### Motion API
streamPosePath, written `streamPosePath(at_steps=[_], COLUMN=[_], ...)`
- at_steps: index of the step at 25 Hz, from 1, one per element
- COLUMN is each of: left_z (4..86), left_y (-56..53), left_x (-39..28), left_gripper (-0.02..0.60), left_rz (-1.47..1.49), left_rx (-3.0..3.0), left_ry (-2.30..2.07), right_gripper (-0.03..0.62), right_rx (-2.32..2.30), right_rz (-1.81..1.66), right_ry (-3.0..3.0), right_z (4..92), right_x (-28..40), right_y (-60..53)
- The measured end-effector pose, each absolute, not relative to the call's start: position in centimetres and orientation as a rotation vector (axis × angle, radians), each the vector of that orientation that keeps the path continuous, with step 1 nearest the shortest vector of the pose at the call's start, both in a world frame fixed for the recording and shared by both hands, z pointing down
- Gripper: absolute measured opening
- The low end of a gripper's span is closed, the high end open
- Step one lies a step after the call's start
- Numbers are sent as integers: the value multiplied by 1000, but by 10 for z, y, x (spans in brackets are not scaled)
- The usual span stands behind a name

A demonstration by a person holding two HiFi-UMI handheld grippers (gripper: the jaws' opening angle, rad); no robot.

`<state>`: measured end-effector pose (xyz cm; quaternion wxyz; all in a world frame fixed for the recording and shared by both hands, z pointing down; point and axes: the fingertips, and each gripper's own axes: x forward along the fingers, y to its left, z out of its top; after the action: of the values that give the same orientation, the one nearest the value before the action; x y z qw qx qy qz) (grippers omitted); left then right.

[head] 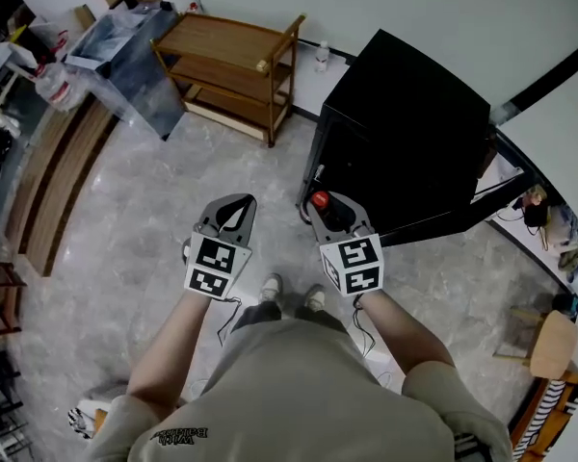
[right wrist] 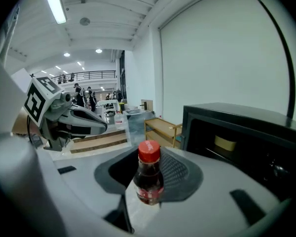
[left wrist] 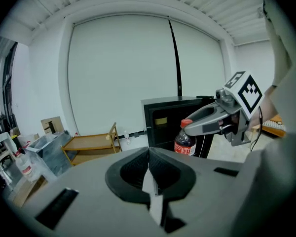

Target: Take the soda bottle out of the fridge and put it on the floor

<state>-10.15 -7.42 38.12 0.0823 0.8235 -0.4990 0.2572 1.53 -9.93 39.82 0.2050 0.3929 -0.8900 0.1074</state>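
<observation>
"Where was the soda bottle (right wrist: 149, 179) when you looked?"

"Out of the fridge (head: 405, 123) and up in the air. The right gripper (head: 328, 210) had it. Its jaws were clamped on the bottle near the top, just under the red cap, and the bottle stood upright between them, with dark drink inside and a red label round it."

"Was it touching the floor (head: 125, 229)?"

"No. It hung above the grey tiles, just in front of the fridge's open front and a little ahead of the person's shoes (head: 270, 285)."

"And the other hand?"

"The left gripper (head: 233, 205) was beside the right one, at about the same height, with a clear gap between the two. Its jaws were pressed together and had nothing in them."

"What about the fridge itself?"

"It was a black box standing on the floor by the pale wall, with its front open. There was something yellowish inside — I couldn't make out what."

"Anything else nearby?"

"A wooden trolley (head: 231, 70) stood by the wall on the left-gripper side of the fridge. A small bottle (head: 322, 56) sat on the floor against the wall between the trolley and the fridge — well apart from both grippers."
</observation>
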Motion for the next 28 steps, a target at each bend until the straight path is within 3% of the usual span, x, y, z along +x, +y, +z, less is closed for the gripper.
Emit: streamPosePath(at_steps=[12,28], left_z=[400,478], left_y=[-41,-38], left_x=[-164,-187], left_gripper=[8,6], left_rz=[782,825], left_rx=[2297,2182], left_ry=[-1611,-1516], right_gripper=[112,112], right_rx=[877,652], right_rz=[244,236], right_ry=[-2516,-2430], right_z=[422,506], right_x=[-58,-114], right_y=[-85,-75])
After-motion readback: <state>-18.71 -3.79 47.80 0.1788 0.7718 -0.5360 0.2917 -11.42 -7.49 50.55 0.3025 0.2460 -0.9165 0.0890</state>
